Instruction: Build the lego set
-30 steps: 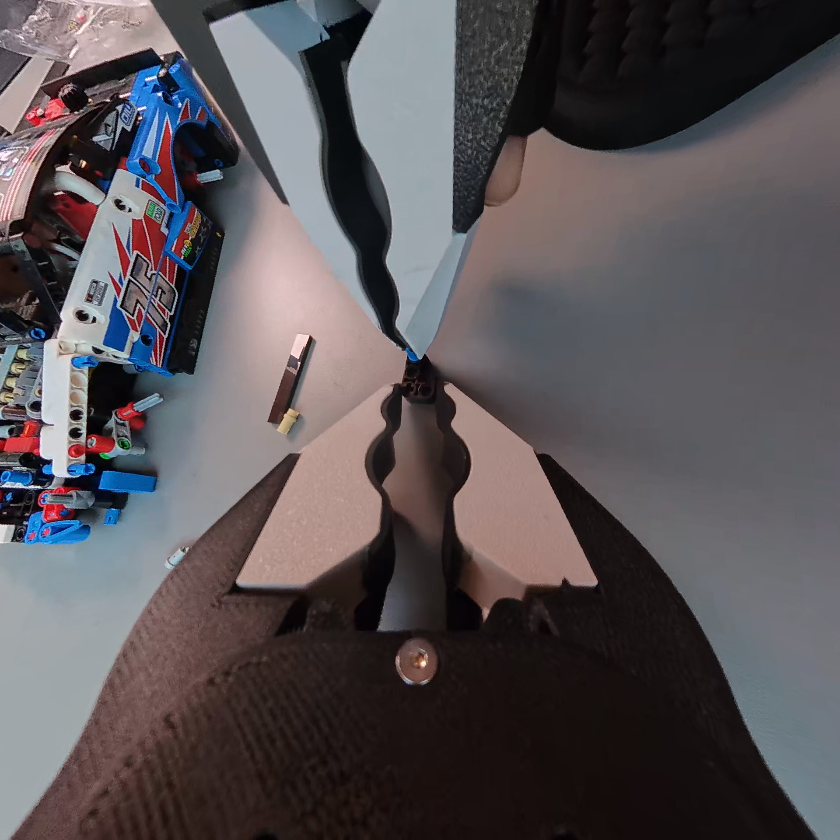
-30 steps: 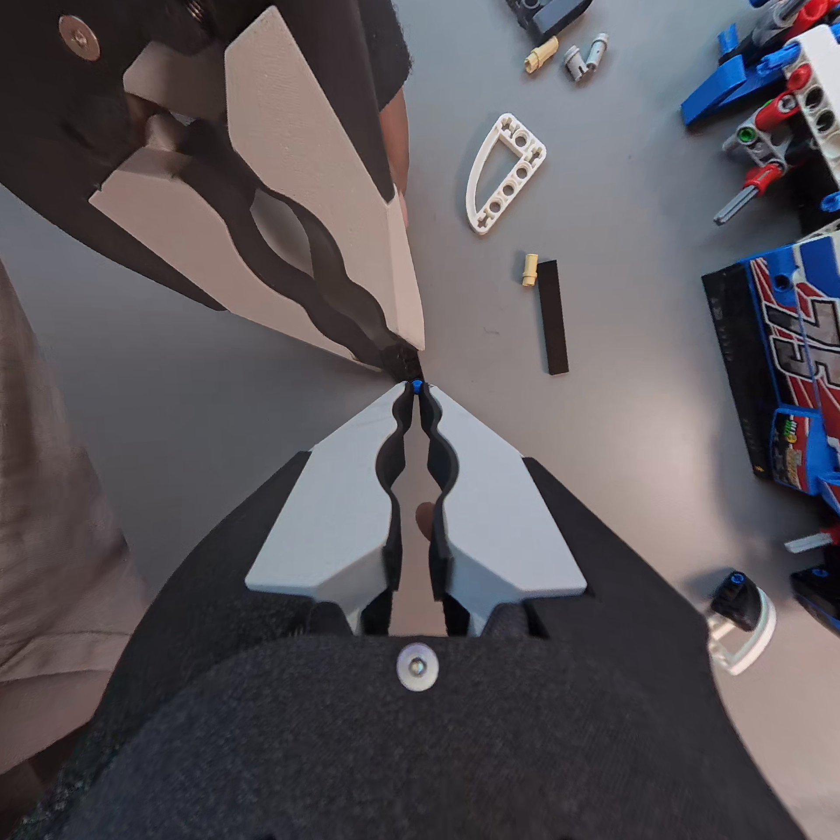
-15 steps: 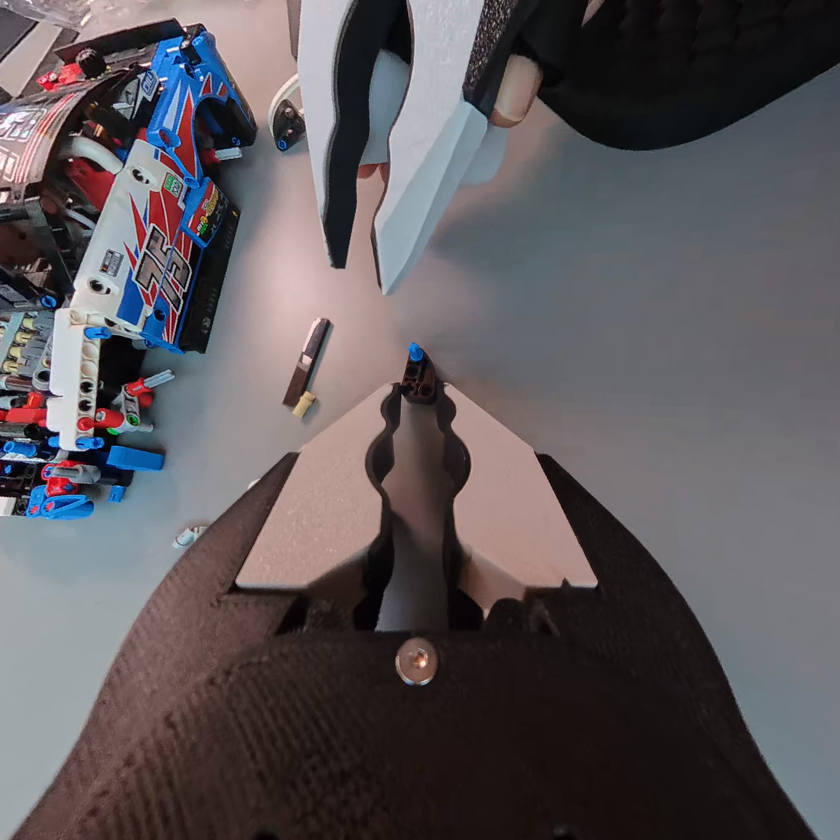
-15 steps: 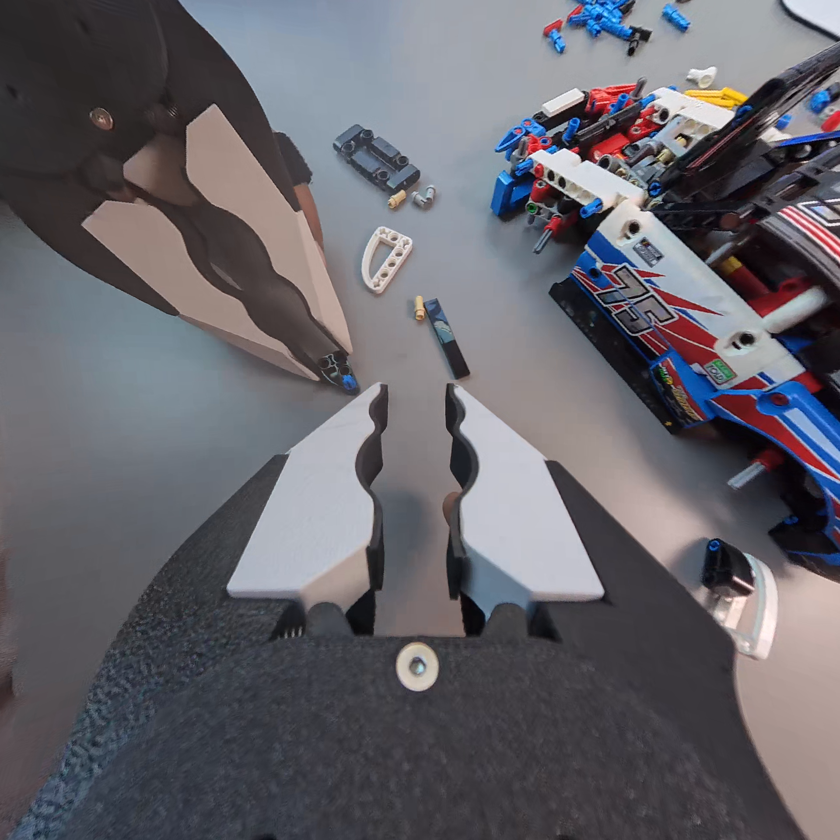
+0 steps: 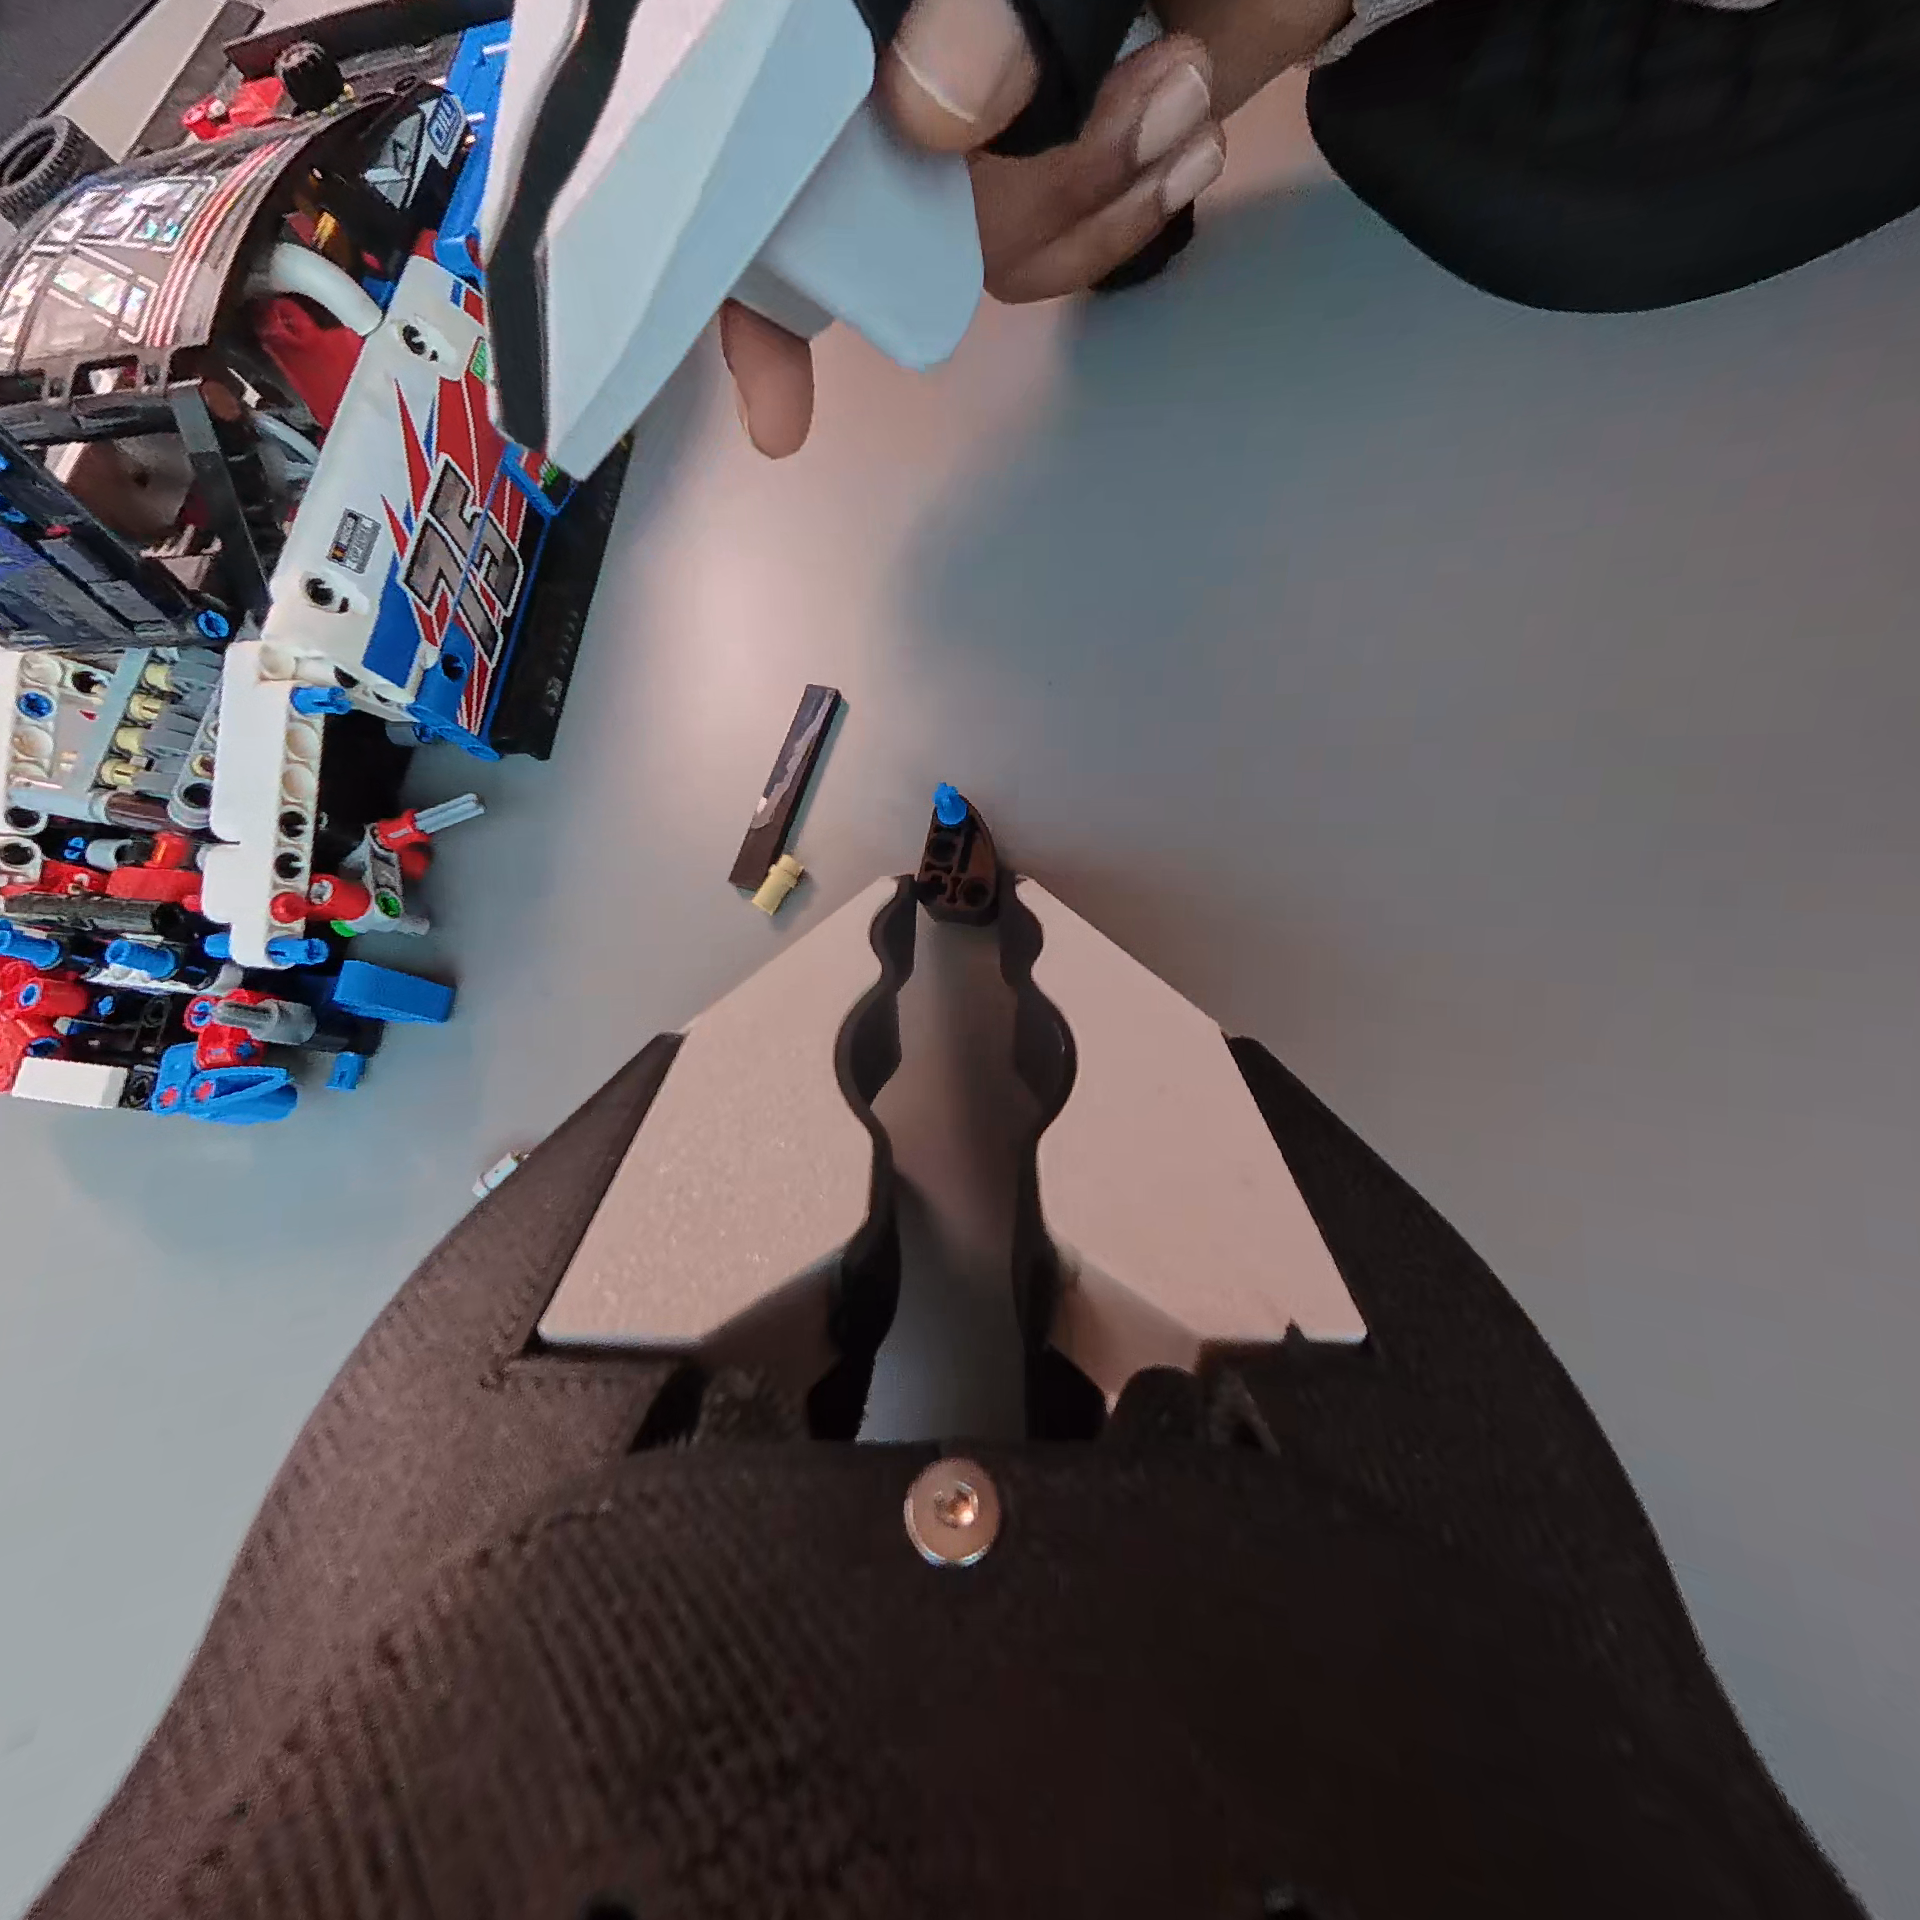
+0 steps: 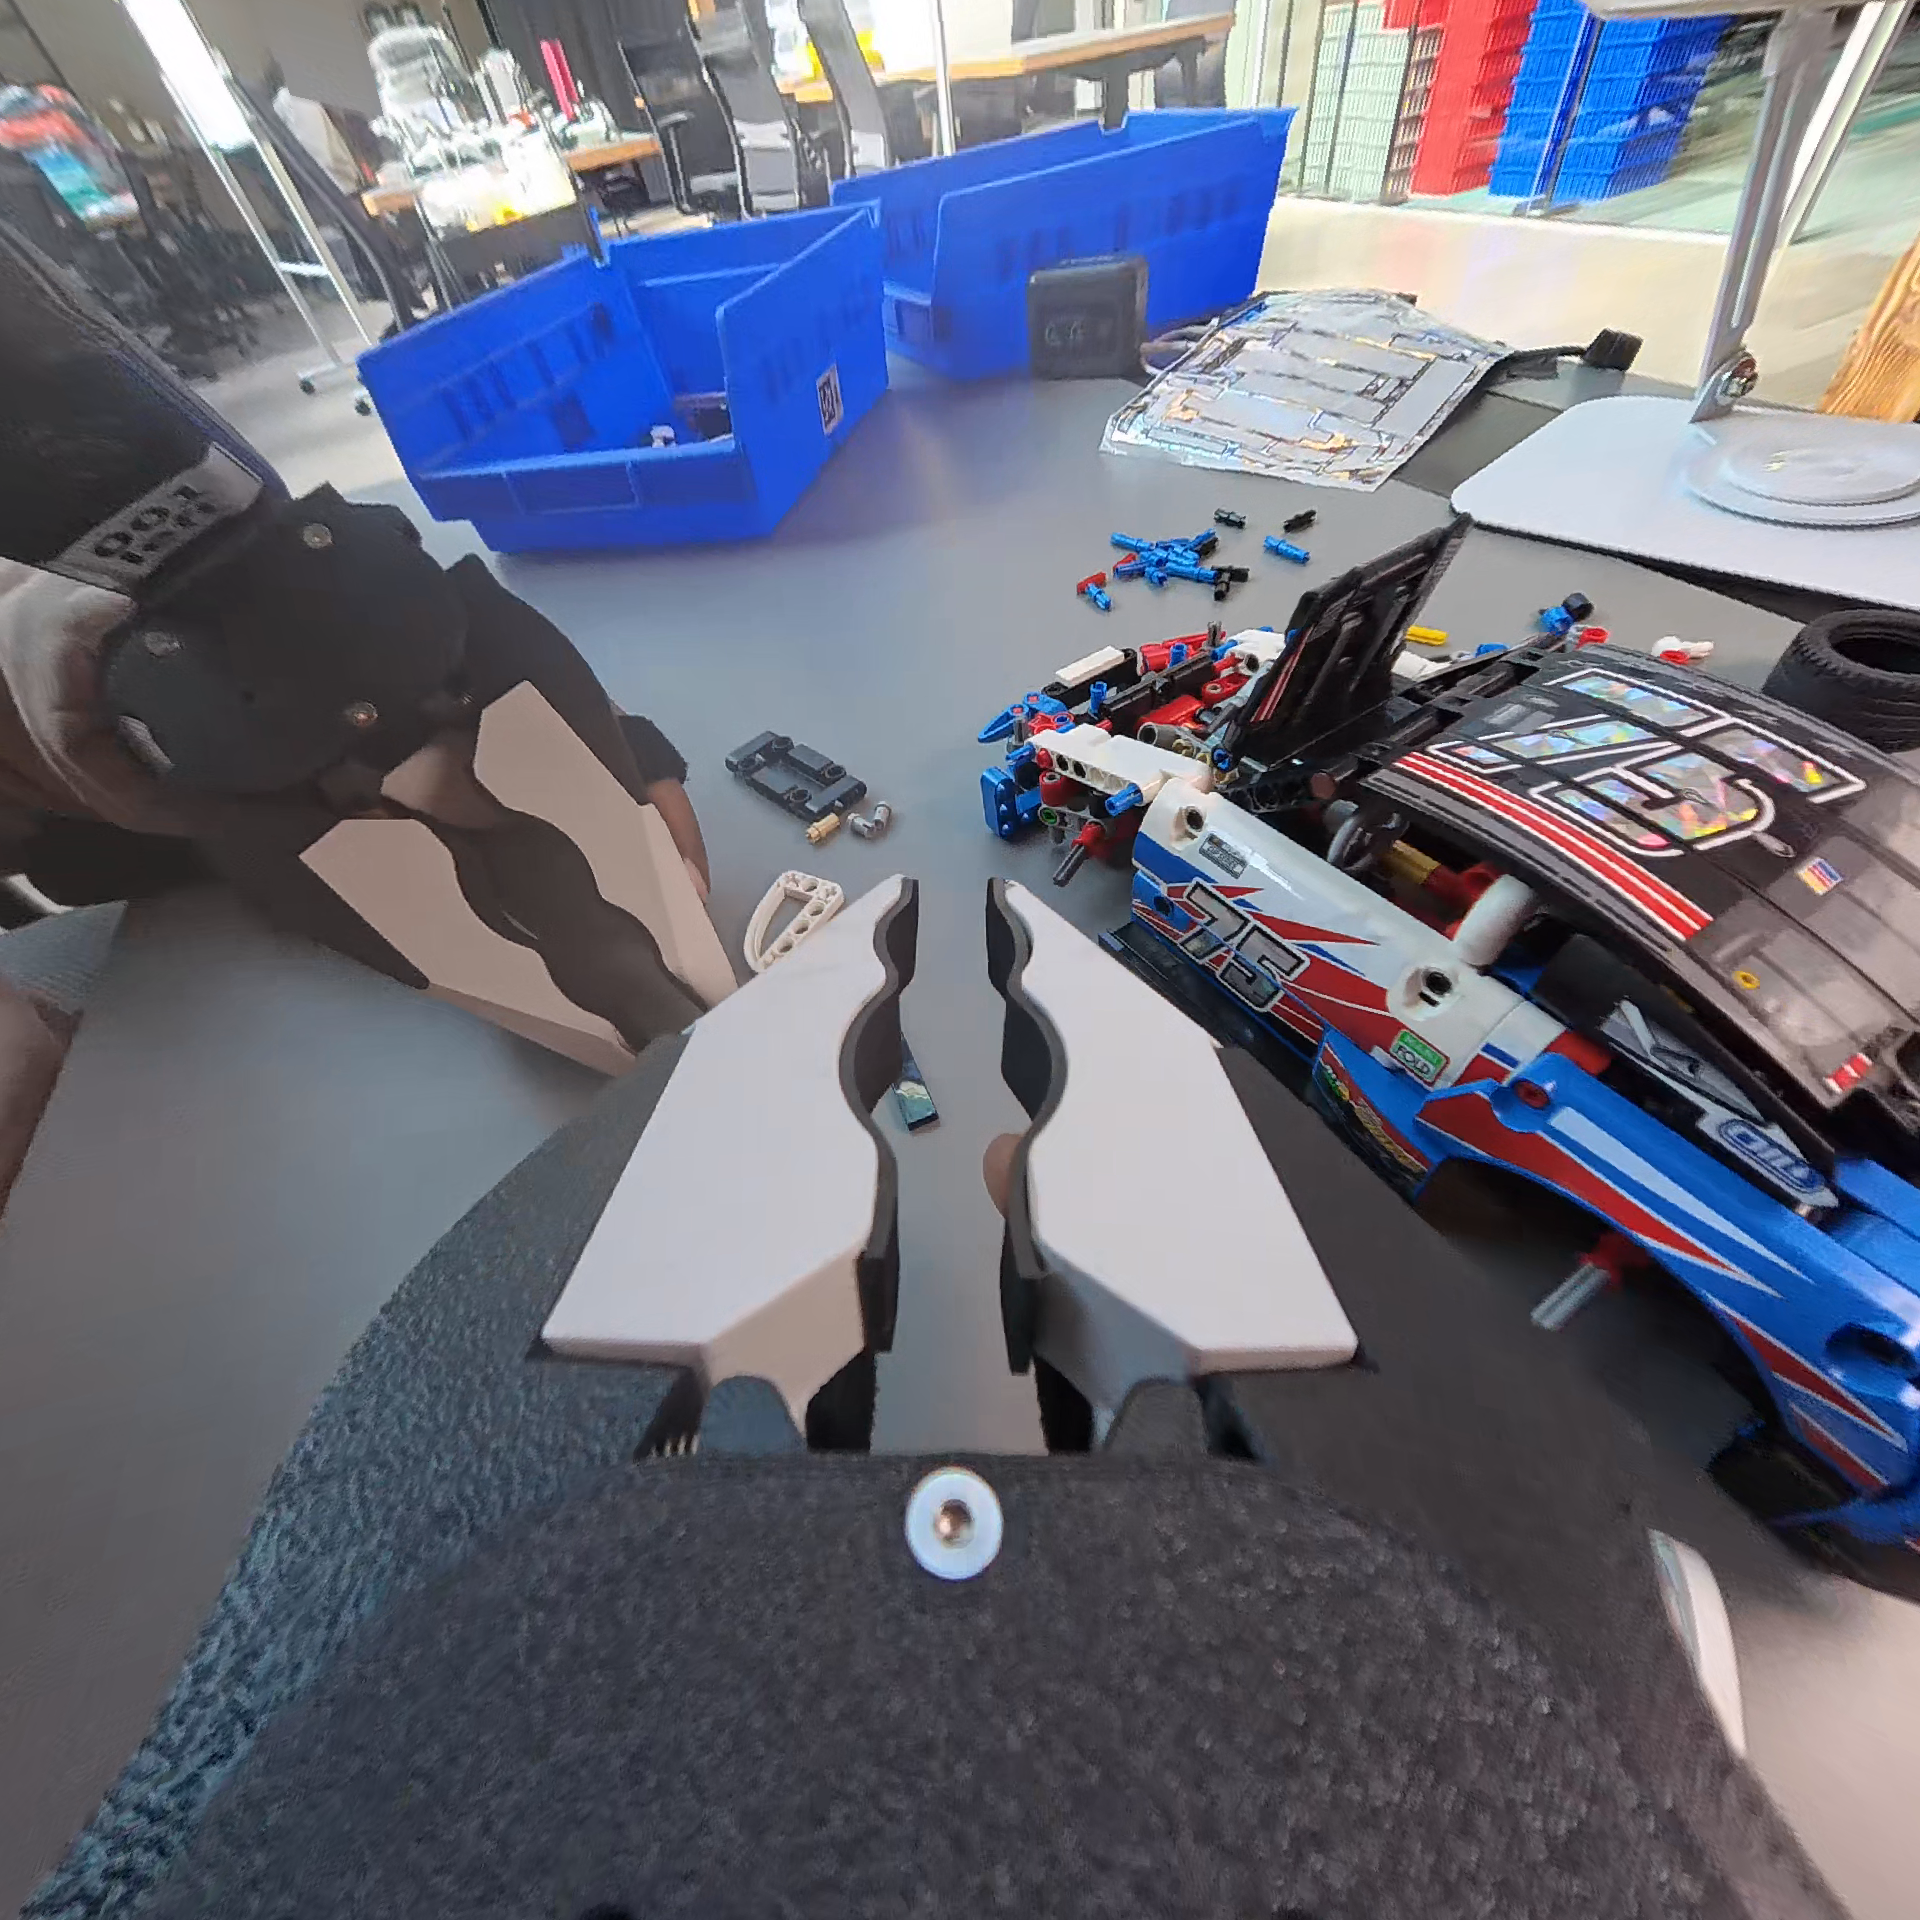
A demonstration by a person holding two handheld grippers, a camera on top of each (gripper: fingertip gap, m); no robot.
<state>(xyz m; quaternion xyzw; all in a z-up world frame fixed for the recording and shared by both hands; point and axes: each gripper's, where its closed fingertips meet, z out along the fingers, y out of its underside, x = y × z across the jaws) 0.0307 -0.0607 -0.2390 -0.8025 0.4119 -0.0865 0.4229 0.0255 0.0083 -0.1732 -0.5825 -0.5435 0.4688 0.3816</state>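
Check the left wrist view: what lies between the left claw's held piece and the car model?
A flat black strip with a small tan pin at its near end lies on the grey table between the small black piece and the car model.

The left claw (image 5: 957, 883) is held nearly closed, its tips pinched together; the right claw (image 6: 951, 899) is held parted and empty.

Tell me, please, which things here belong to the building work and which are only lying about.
In use:
left gripper holding small black piece with blue pin
right gripper, open
race car

Lying about:
blue bins
tyre
foil sheet
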